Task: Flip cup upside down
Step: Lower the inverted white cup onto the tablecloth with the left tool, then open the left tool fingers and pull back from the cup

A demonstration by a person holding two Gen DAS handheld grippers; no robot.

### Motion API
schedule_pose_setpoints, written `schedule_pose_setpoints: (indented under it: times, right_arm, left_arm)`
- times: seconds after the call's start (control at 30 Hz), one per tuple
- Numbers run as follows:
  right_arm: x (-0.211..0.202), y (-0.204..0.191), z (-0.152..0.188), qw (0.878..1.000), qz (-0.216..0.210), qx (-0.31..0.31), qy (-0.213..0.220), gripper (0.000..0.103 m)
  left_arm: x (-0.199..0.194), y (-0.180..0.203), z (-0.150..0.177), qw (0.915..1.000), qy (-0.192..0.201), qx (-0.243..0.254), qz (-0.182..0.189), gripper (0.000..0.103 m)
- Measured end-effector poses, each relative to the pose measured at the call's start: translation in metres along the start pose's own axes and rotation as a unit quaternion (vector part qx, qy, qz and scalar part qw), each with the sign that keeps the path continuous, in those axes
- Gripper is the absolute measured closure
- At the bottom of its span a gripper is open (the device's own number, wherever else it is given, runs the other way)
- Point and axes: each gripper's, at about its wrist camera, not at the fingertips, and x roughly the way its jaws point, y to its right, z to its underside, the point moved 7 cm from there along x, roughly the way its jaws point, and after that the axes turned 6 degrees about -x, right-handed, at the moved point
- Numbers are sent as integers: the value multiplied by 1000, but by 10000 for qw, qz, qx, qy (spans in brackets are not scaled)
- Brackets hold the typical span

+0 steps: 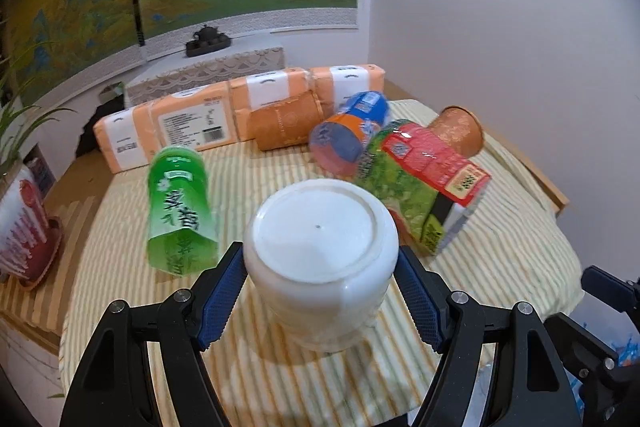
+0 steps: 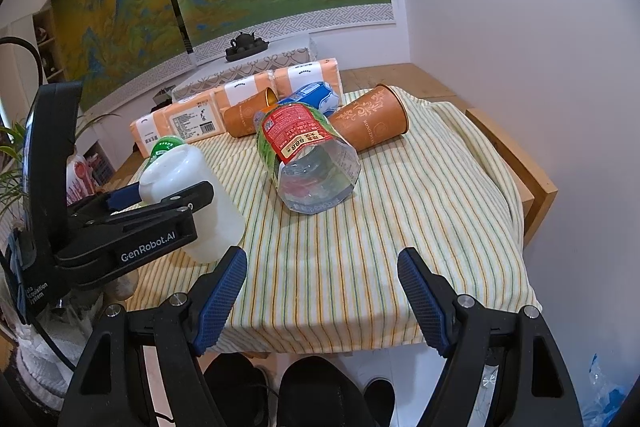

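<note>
A white plastic cup (image 1: 320, 247) is upside down, its flat bottom facing up and its mouth at the striped tablecloth (image 1: 280, 379). My left gripper (image 1: 320, 291) is shut on the cup, one blue pad on each side. In the right wrist view the cup (image 2: 200, 195) stands tilted at the table's left with the left gripper (image 2: 160, 203) clamped on it. My right gripper (image 2: 322, 291) is open and empty over the table's front edge.
Lying on the cloth: a green bottle (image 1: 180, 207), a red and green bottle (image 2: 304, 155), a blue bottle (image 1: 352, 131), two orange paper cups (image 2: 372, 123) (image 1: 284, 125). Orange tissue packs (image 1: 192, 123) line the back. Wall close at right. A potted plant (image 1: 20, 227) at left.
</note>
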Motion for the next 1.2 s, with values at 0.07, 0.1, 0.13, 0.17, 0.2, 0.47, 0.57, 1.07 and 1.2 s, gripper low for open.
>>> schedule_pose_setpoints:
  times: [0.07, 0.1, 0.13, 0.17, 0.2, 0.47, 0.57, 1.07, 1.2]
  right_arm:
    - [0, 1, 0, 10000, 6, 14, 8, 29]
    - [-1, 1, -1, 10000, 7, 19, 9, 29]
    - [0, 1, -1, 10000, 7, 24, 8, 29]
    - [0, 2, -1, 10000, 11, 26, 11, 29]
    - [-1, 2, -1, 10000, 17, 26, 13, 29]
    - [0, 2, -2, 10000, -2, 41, 33, 29]
    - [-1, 1, -3, 10000, 10, 26, 71, 29]
    - [-11, -25, -11, 9991, -11, -223, 352, 24]
    - [-14, -38, -13, 9983, -51, -333, 478, 21]
  left_arm:
    - [0, 2, 0, 10000, 21, 2, 17, 26]
    - [0, 2, 0, 10000, 34, 10, 22, 26]
    - [0, 2, 0, 10000, 27, 9, 36, 25]
    - [1, 2, -1, 10000, 17, 0, 52, 25]
    - [1, 2, -1, 10000, 5, -18, 79, 24]
    - [-6, -1, -3, 9997, 63, -136, 202, 14]
    - [-13, -3, -5, 9995, 136, -185, 230, 10]
    - [-67, -35, -2, 9973, 473, -486, 282, 6]
    - [-81, -54, 6, 9967, 511, -593, 194, 6]
